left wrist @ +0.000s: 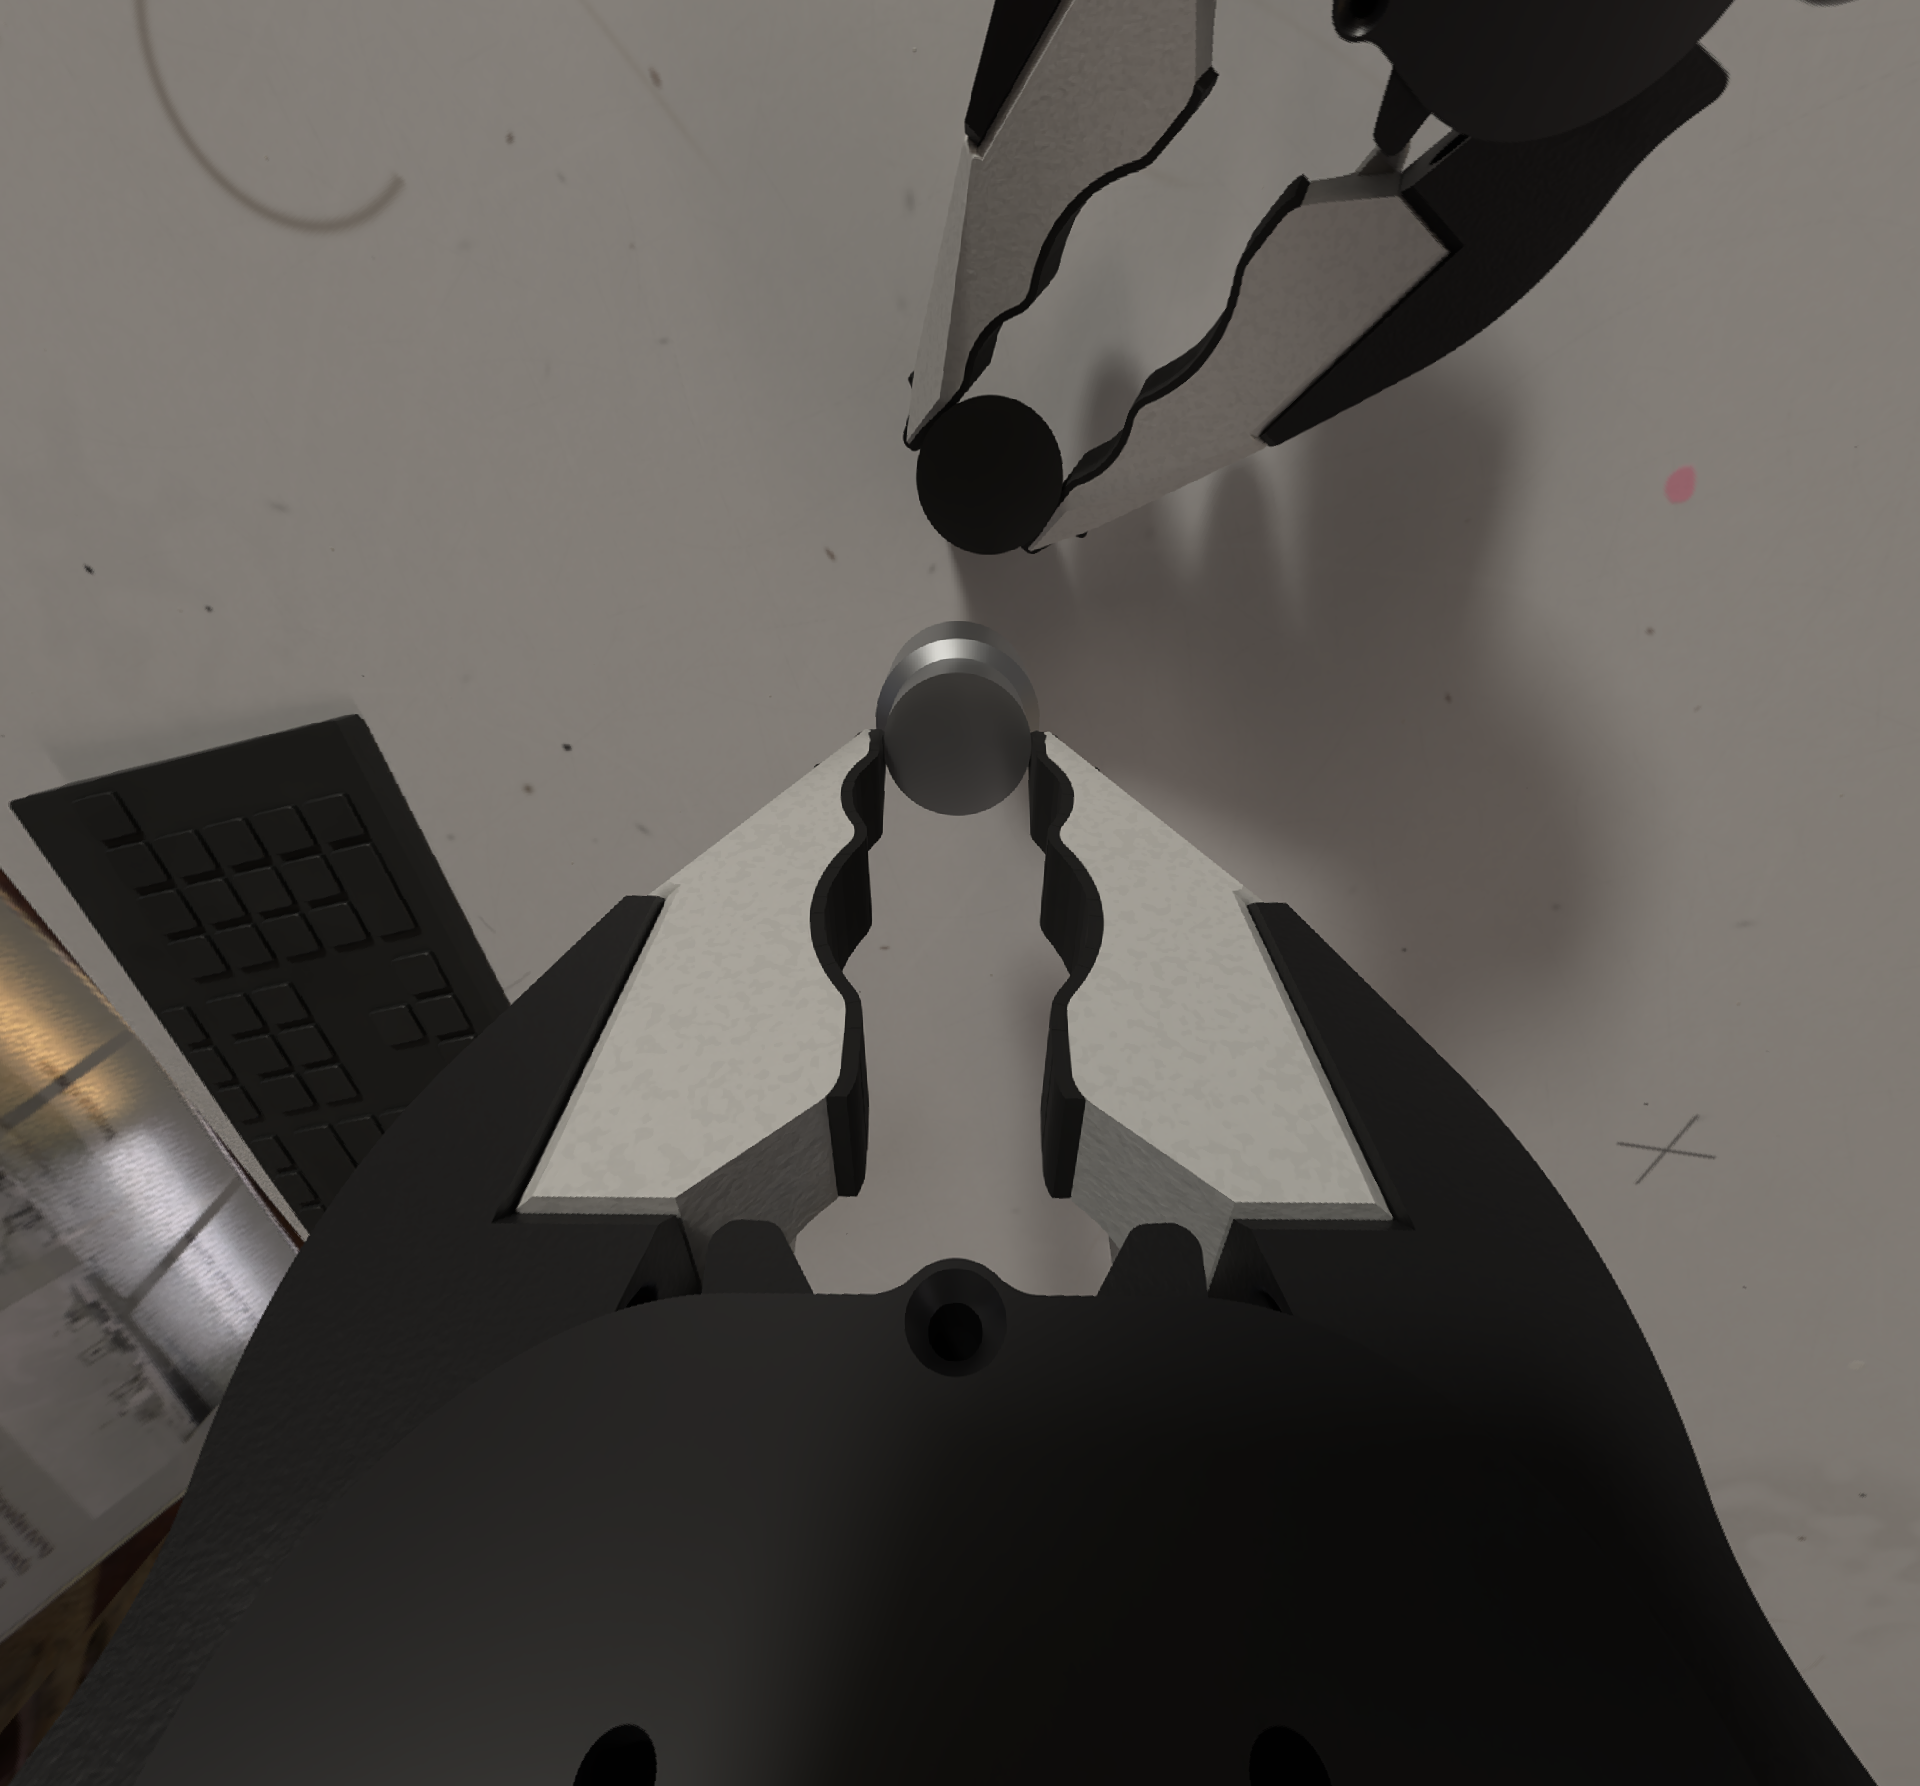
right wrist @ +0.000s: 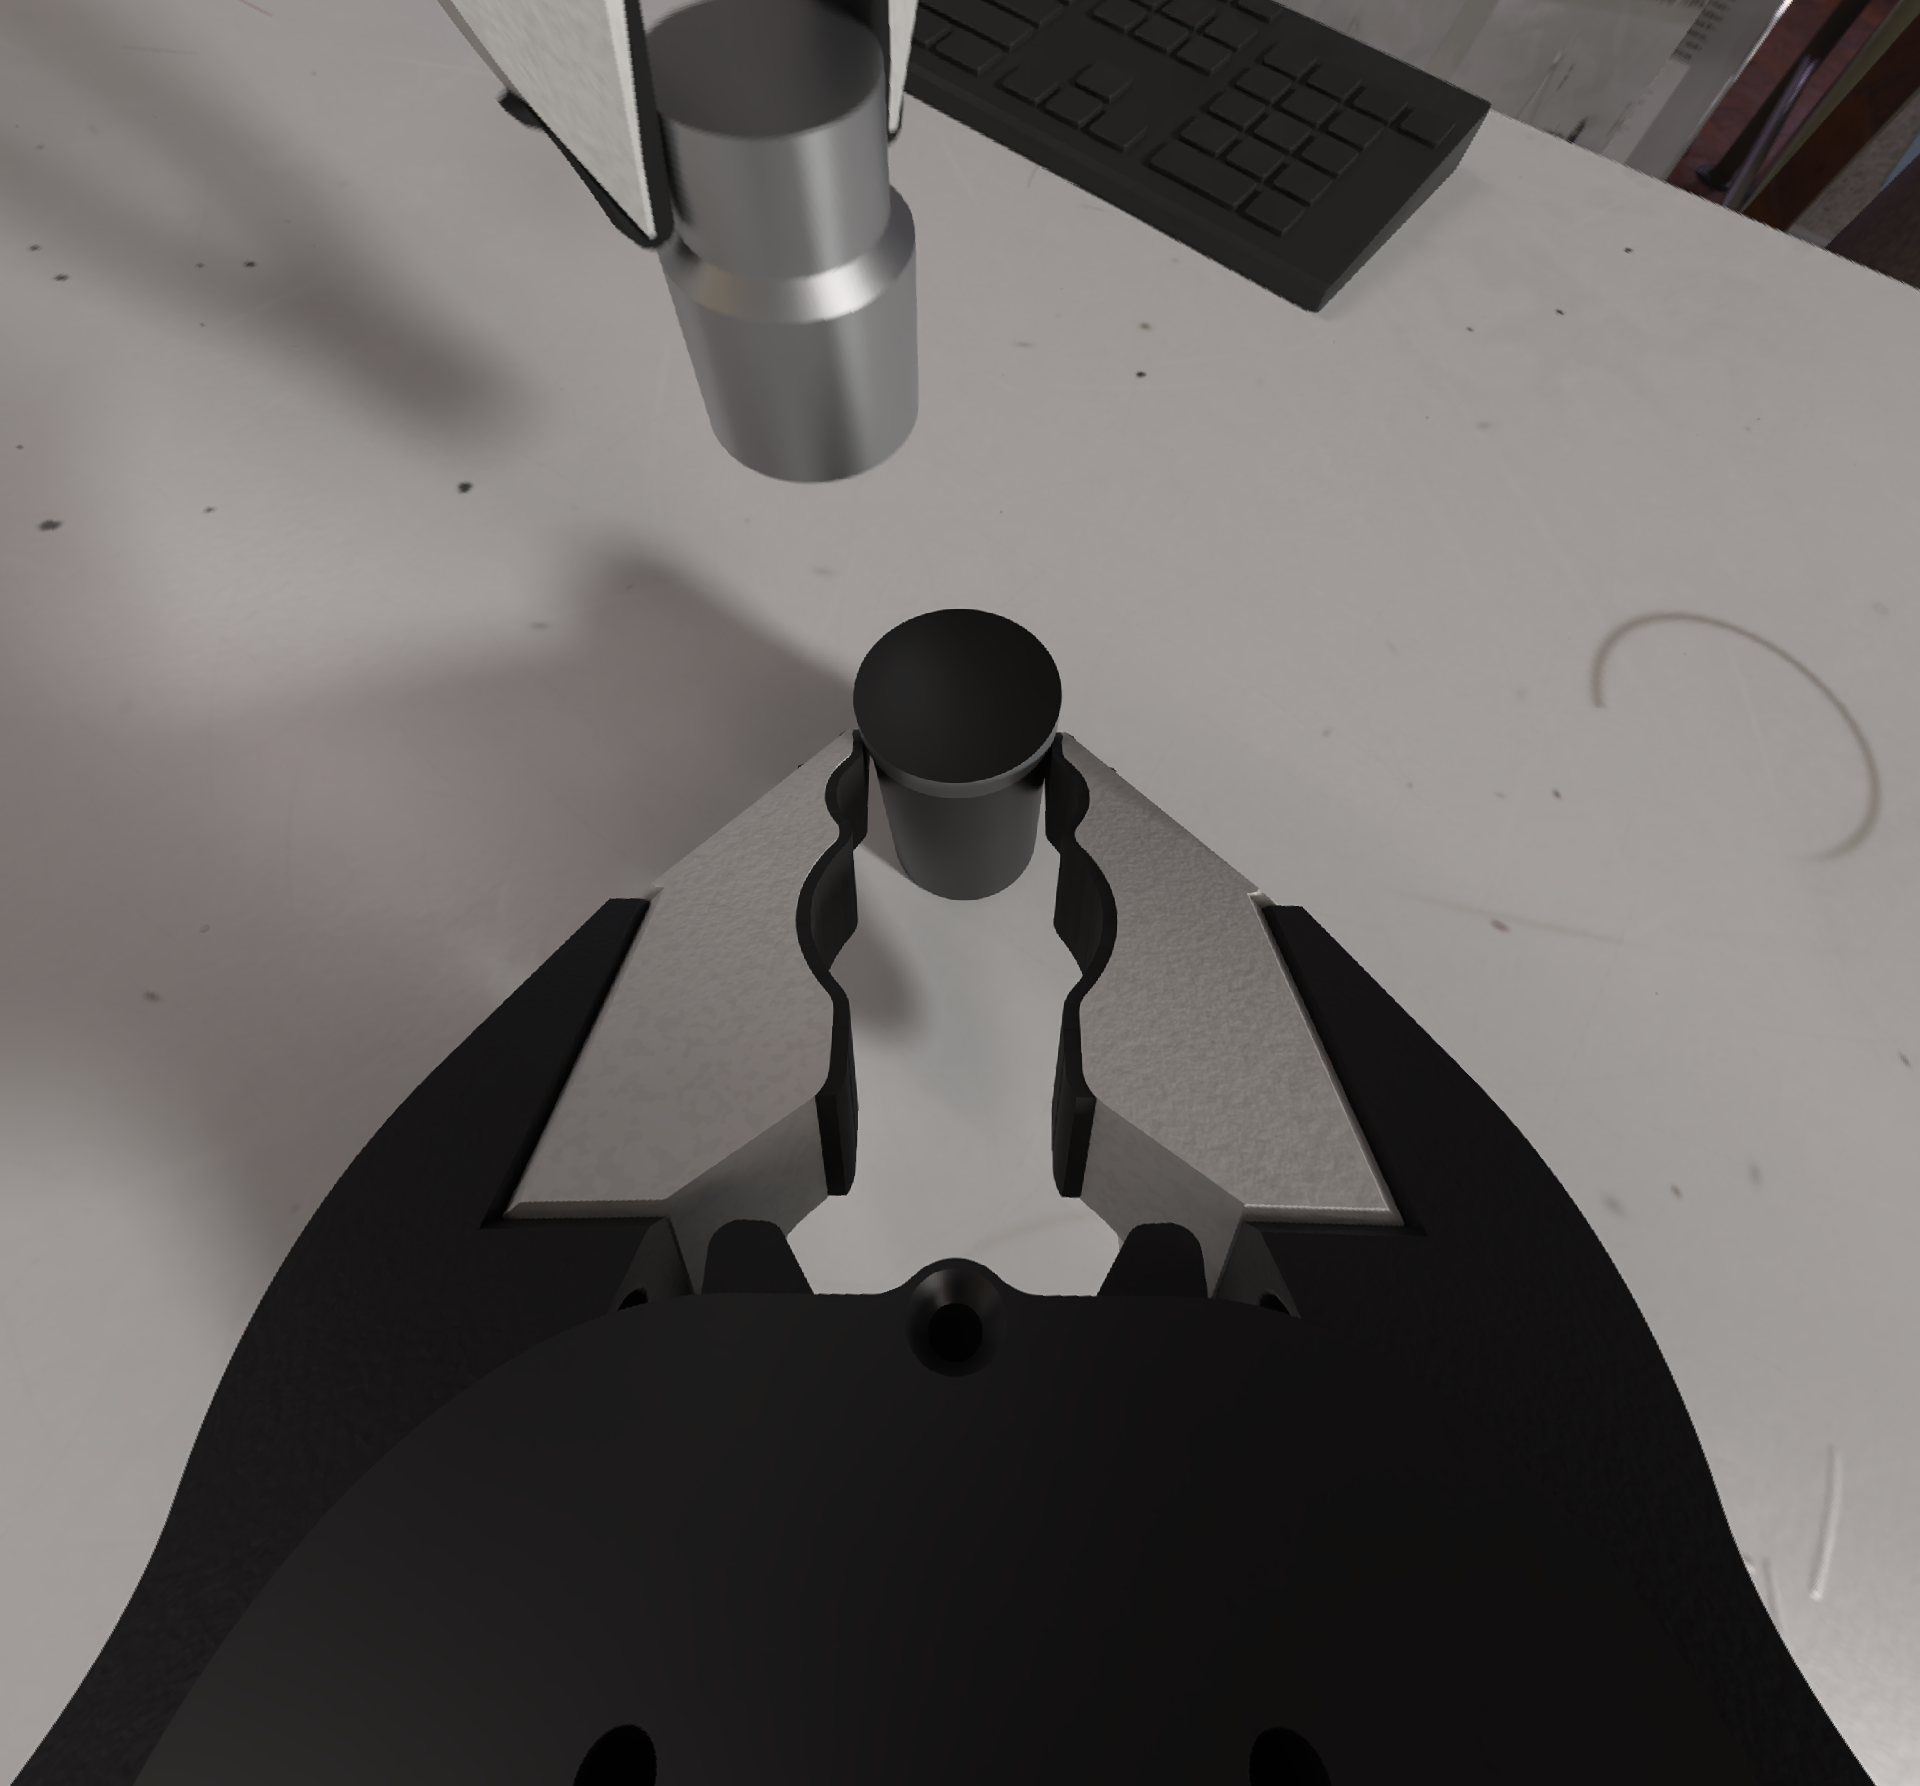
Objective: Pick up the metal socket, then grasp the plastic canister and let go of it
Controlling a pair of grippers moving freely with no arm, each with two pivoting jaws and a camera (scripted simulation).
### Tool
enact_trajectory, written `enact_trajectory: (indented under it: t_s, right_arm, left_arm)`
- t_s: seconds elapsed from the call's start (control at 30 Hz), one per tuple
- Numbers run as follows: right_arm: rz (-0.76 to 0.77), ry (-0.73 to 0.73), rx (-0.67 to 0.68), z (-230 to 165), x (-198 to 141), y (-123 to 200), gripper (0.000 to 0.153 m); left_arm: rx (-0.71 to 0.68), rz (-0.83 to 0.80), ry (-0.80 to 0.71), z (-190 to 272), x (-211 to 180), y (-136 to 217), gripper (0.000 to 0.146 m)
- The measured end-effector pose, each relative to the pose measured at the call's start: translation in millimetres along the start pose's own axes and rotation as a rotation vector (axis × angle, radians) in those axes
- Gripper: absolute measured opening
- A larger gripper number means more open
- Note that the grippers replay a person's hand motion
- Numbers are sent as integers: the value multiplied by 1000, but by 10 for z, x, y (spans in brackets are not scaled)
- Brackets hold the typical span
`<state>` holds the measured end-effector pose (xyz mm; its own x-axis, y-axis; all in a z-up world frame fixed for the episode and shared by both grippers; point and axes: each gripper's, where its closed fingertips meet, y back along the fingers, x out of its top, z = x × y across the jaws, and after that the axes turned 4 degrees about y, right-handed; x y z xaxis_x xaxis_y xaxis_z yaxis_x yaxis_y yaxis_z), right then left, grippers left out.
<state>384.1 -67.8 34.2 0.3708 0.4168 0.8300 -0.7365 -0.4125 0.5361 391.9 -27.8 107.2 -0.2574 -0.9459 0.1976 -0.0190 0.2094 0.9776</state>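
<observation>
My left fingers [left wrist: 954,749] clamp the metal socket [left wrist: 956,734]; my right fingers [right wrist: 956,760] clamp the plastic canister [right wrist: 956,749]. Only the right wrist view shows the socket's stepped side, clear of the worktop [right wrist: 1351,593].

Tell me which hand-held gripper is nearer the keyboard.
Left. The left hand-held gripper, holding the metal socket, sits beside the keyboard; the right hand-held gripper, on the plastic canister, is farther off.
</observation>
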Motion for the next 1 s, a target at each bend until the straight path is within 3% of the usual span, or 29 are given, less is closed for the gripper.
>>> enact_trajectory:
  t_s: [0.07,0.17,1.0]
  right_arm:
    - [15,3,-1,-10,24,16,34]
    - [47,-6,12,-30,93,79,49]
    - [62,-52,54,-4,70,211,49]
  left_arm:
    - [1,-14,-6,9,6,-31,27]
    - [16,-42,-31,13,24,-80,27]
    - [13,-122,-96,-9,53,-255,27]
